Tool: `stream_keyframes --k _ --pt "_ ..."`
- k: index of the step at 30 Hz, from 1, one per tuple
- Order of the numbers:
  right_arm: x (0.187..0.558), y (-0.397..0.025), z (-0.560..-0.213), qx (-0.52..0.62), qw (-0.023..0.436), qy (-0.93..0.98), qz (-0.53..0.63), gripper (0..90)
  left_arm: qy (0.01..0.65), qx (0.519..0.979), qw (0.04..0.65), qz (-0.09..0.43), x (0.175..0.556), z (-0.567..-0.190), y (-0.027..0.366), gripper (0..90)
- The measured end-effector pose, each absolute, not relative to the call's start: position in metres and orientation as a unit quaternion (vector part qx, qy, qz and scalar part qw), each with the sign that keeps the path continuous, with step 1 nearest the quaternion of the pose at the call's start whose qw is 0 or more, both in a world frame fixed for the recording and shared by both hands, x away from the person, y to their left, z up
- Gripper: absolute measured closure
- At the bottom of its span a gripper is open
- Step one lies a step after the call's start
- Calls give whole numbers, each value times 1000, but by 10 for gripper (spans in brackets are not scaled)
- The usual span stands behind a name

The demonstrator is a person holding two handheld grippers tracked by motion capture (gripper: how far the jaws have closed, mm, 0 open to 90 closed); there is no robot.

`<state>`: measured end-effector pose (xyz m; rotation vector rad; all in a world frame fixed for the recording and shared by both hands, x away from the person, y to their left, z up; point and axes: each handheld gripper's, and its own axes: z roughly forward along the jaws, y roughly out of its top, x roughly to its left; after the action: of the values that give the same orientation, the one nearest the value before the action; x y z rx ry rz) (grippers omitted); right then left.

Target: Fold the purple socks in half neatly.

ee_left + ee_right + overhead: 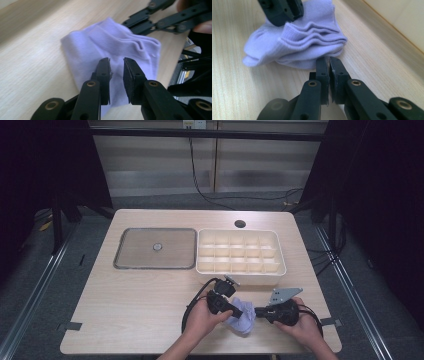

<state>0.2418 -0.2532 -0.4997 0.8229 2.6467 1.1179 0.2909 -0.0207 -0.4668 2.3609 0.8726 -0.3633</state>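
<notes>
Sock (110,42) lilac, folded, unlabelled; left gripper (117,65) parted above.

Your pale lilac sock (242,316) lies folded over in soft layers on the table (135,300), near its front edge; its ribbed cuff edges are stacked together at one end.

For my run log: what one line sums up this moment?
item: folded lilac cotton sock on table | left gripper: open above it | right gripper: shut at its edge | divided tray: empty
</notes>
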Motion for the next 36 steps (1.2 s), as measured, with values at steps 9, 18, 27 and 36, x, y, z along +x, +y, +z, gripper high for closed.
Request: stream_keyframes --k 9,18,27,36 --pt "242 -253 -500 274 77 883 372 861 355 879 287 -139 300 -479 -7 763" --pt "242 -253 -500 272 77 883 374 866 353 878 291 -141 298 -475 -6 739" --pt "242 -251 -500 275 76 883 373 871 362 878 291 -119 300 -462 6 655" --pt "242 -251 -500 276 75 882 374 870 378 876 278 -114 300 -467 11 628"
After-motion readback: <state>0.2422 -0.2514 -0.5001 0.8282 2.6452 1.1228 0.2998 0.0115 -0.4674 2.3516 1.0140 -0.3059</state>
